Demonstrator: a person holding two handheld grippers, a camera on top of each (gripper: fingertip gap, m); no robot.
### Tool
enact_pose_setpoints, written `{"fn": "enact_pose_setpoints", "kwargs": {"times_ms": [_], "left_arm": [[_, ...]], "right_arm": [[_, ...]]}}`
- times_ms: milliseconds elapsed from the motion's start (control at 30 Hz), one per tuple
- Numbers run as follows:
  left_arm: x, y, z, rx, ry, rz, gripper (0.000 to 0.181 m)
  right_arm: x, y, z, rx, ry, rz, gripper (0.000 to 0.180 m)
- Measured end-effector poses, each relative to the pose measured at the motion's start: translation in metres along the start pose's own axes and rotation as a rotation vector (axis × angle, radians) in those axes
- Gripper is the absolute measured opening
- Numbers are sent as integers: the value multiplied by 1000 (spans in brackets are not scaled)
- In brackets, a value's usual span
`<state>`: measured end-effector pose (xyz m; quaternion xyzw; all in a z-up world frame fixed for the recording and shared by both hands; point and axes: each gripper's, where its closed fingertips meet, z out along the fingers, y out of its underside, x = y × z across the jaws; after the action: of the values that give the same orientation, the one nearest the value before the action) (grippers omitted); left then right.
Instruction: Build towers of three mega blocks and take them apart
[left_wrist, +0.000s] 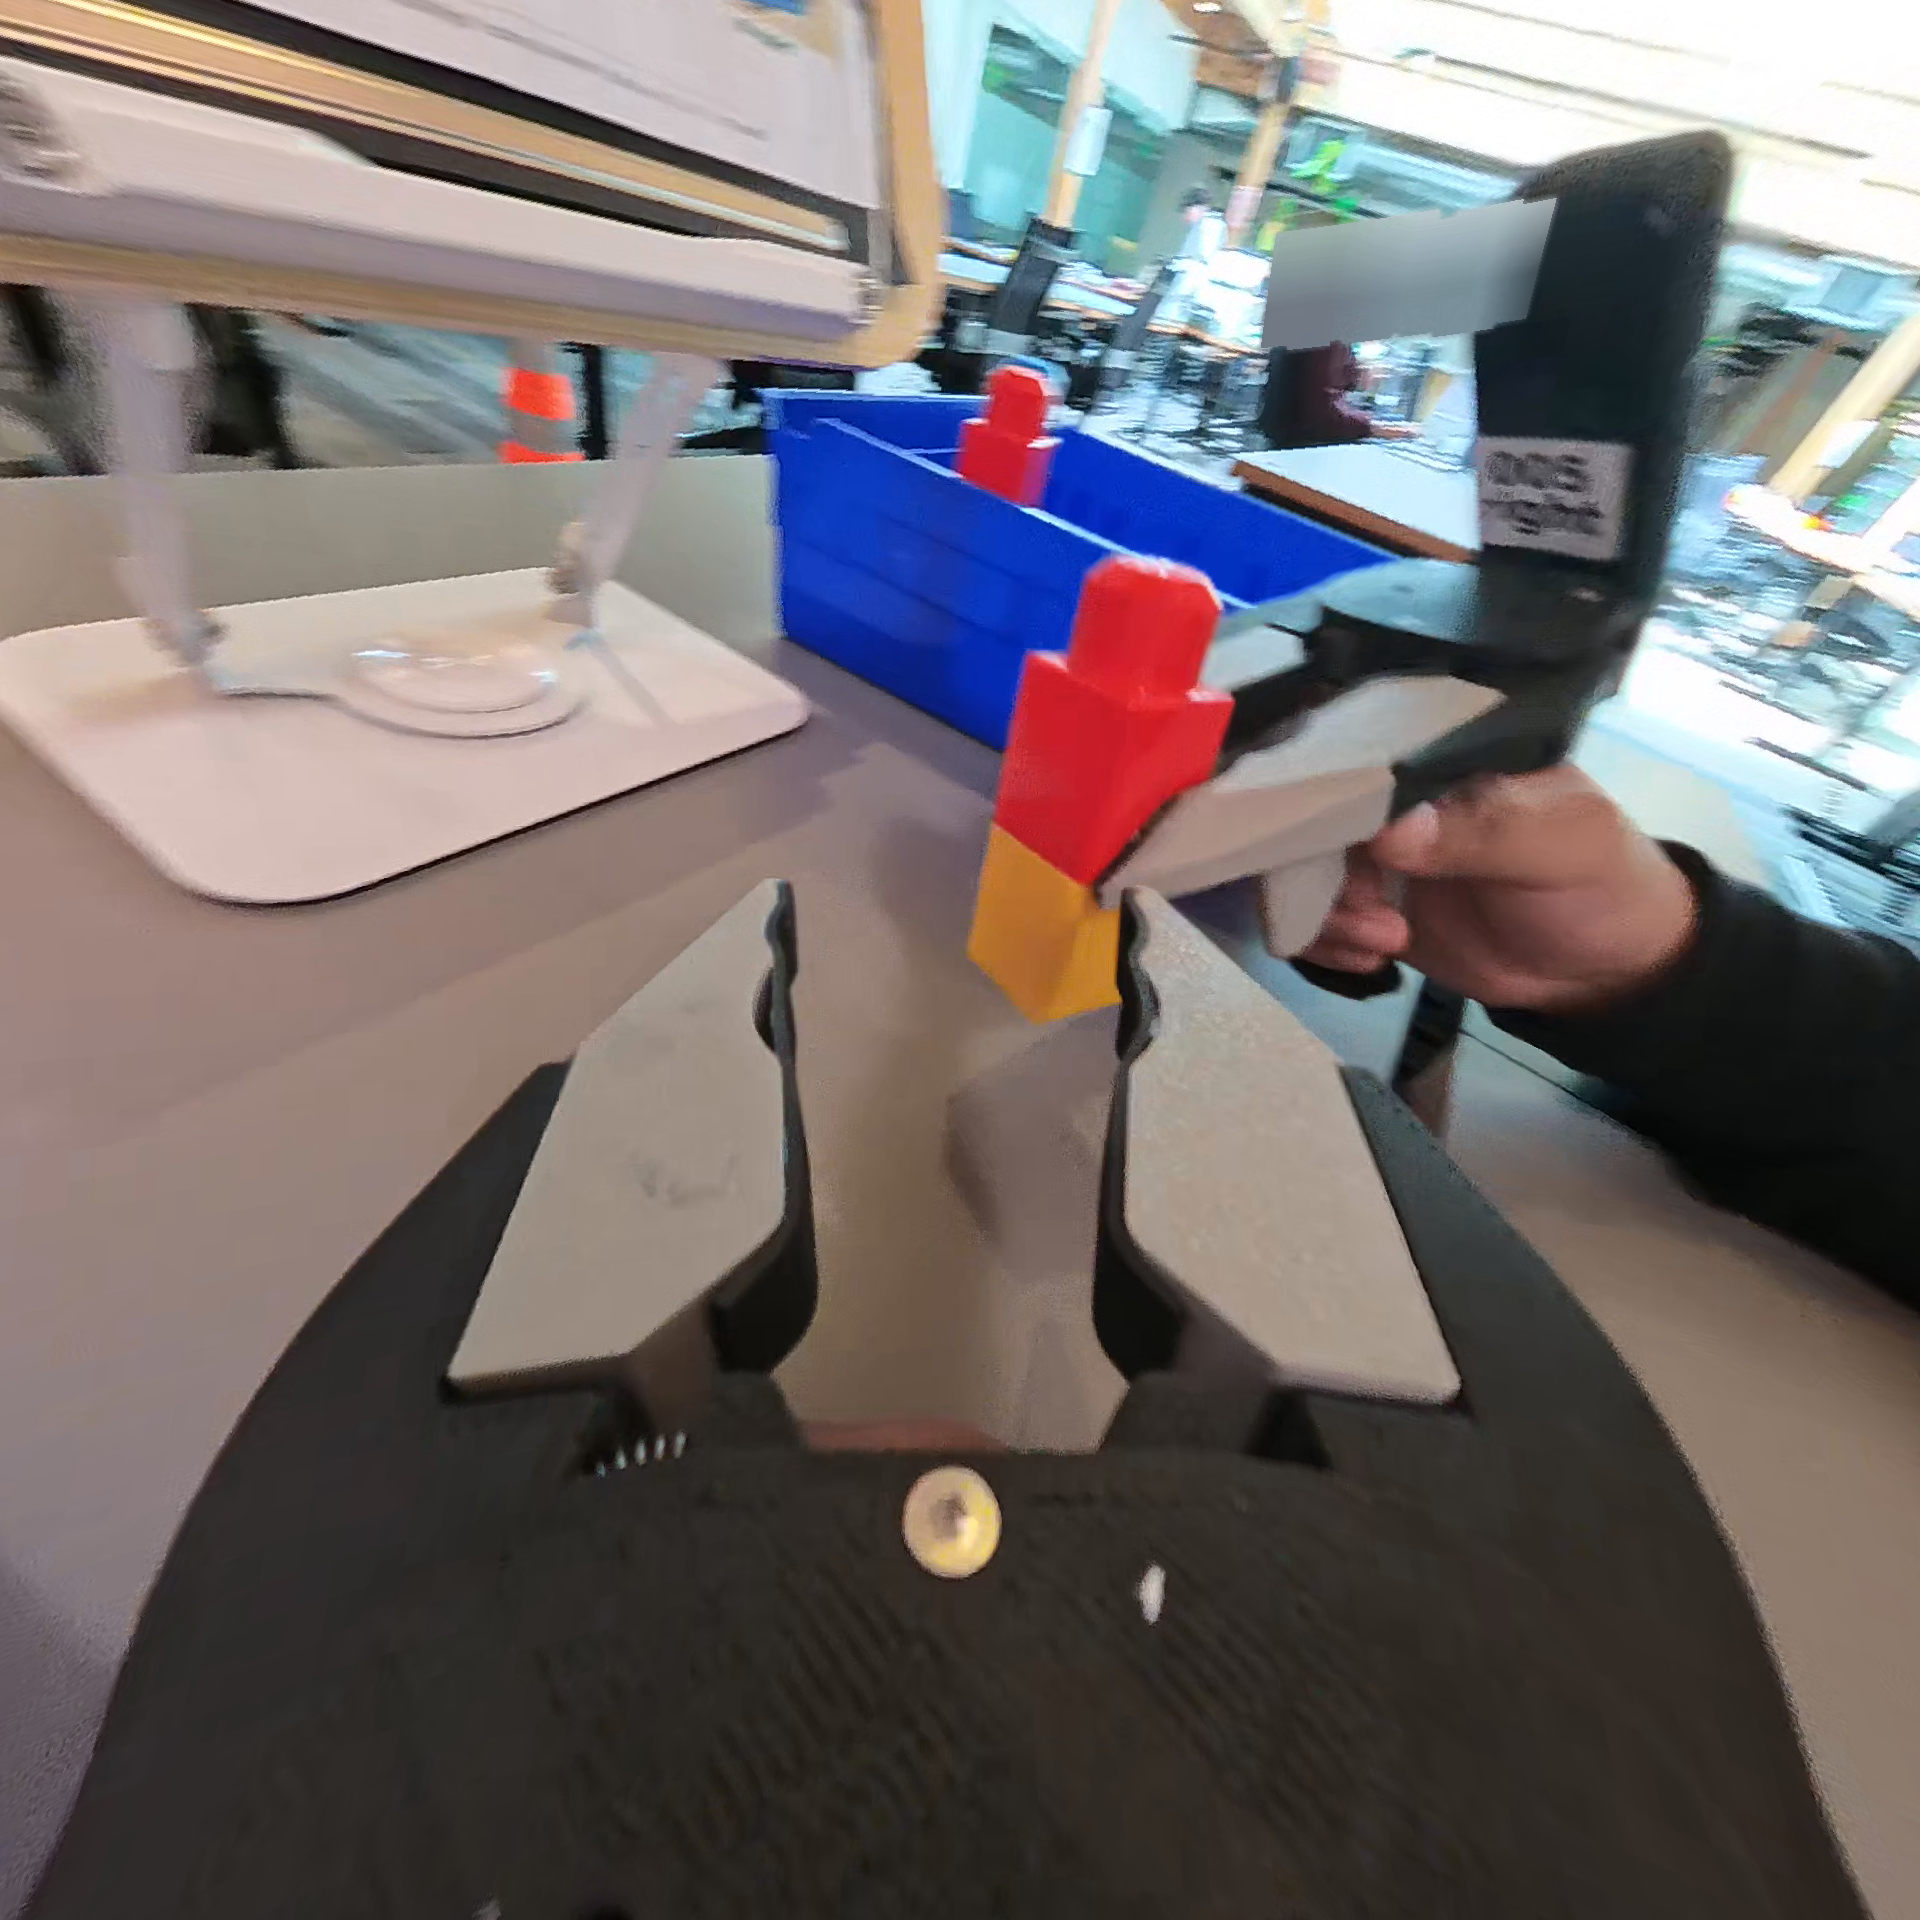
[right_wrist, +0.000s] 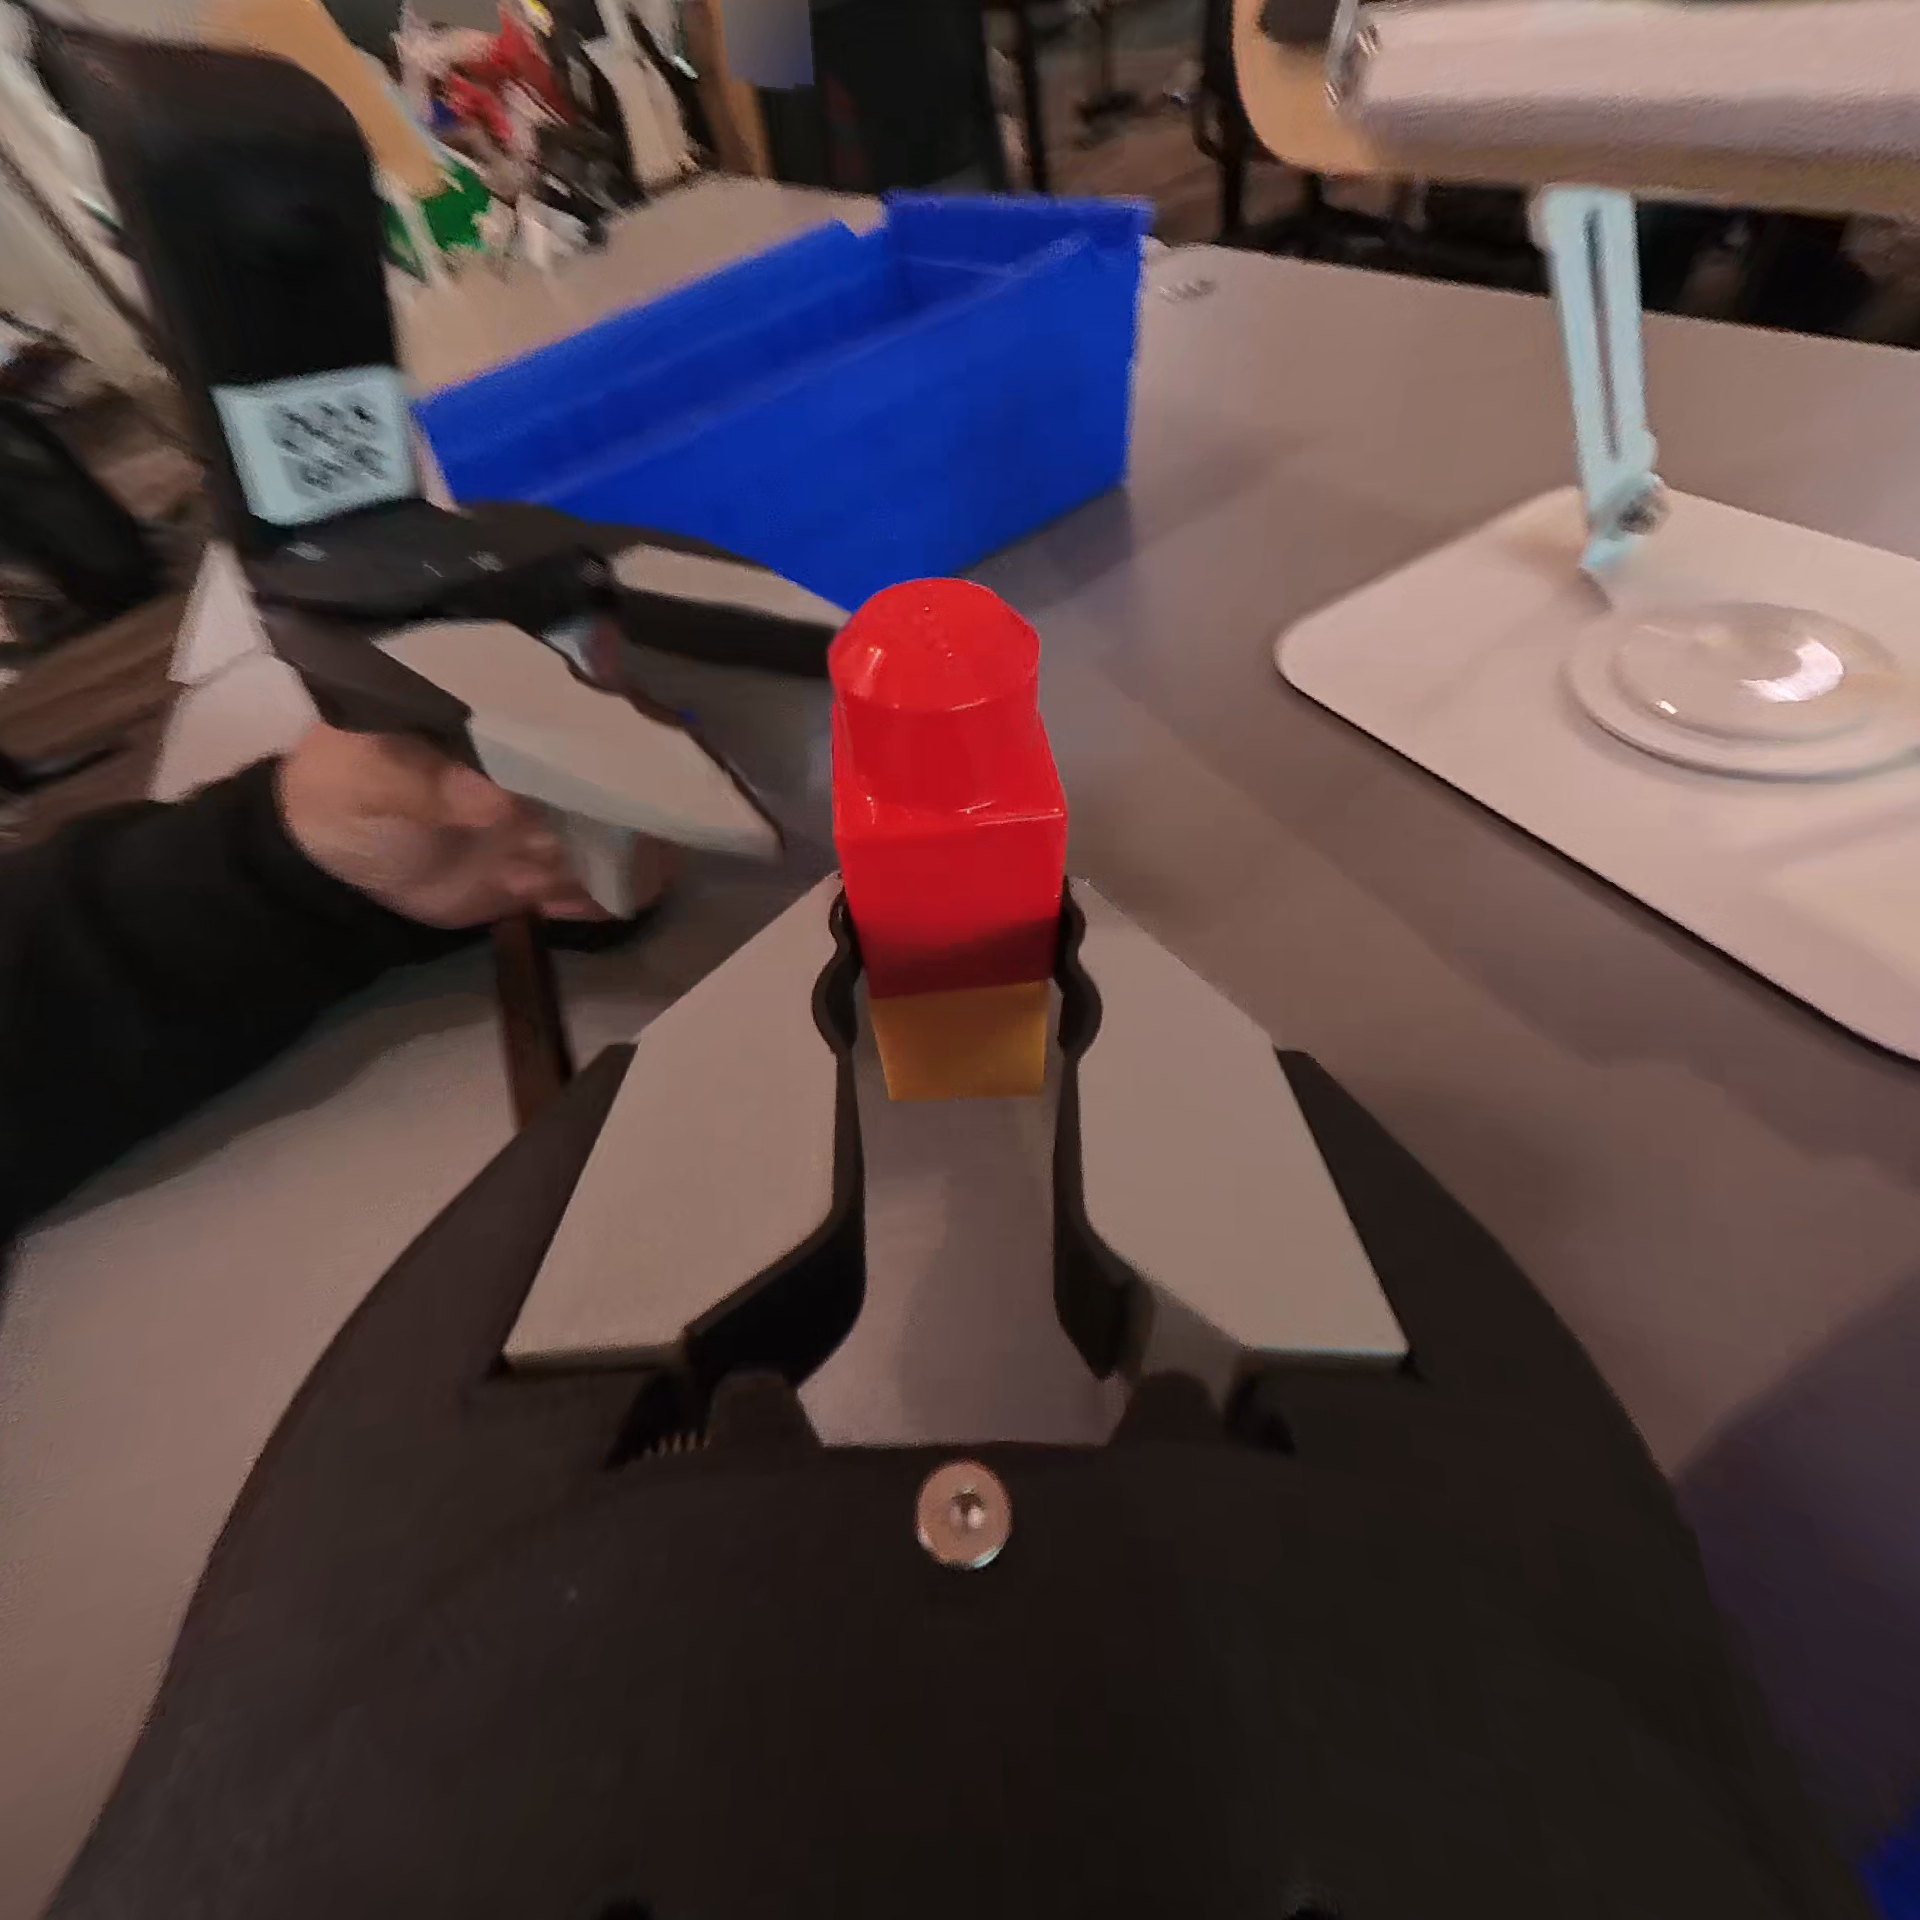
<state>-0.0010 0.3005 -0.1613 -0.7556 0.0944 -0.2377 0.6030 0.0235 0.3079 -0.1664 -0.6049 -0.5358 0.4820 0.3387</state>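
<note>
Right claw (right_wrist: 956, 935): matte grey fingers with black scalloped inner edges, clamped on the lower sides of the red block (right_wrist: 940, 790).
Red block: glossy plastic, square body with one round stud on top; stud up, long axis upright, tilted slightly.
Yellow block (right_wrist: 961, 1044): stuck under the red one, hanging below the fingertips, above the grey desk (right_wrist: 1351, 935).
Left claw (left_wrist: 956, 935): fingers spread wide, gripping nothing; its right fingertip sits just beside the yellow block (left_wrist: 1044, 935).
Blue bin (left_wrist: 935, 592): rigid plastic, beyond both claws; a second red block (left_wrist: 1008, 436) stands upright in it.
White stand base (left_wrist: 364, 748): flat, rounded, left of the left claw.
</note>
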Motion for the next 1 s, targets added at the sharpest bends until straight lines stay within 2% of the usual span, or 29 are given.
{"fn": "enact_pose_setpoints", "kwargs": {"times_ms": [100,200,333,400,567,733,1000], "left_arm": [[-31,4,-6,-34,-193,7,62],[-50,7,-12,-85,-368,116,62],[-49,13,-8,-139,-419,216,62],[-49,14,-7,-148,-422,230,62],[-51,12,-10,-131,-428,209,62],[-54,5,-14,-96,-458,237,62],[-53,-4,-17,-52,-494,291,56]], "right_arm": [[18,20,9,-100,124,-25,34],[29,37,14,-190,201,-62,34],[30,47,16,-240,199,-68,34],[31,51,16,-259,196,-39,42],[29,34,8,-183,188,-33,51],[18,-2,-6,-26,180,-82,55],[16,-55,-43,258,331,-222,57]]}}
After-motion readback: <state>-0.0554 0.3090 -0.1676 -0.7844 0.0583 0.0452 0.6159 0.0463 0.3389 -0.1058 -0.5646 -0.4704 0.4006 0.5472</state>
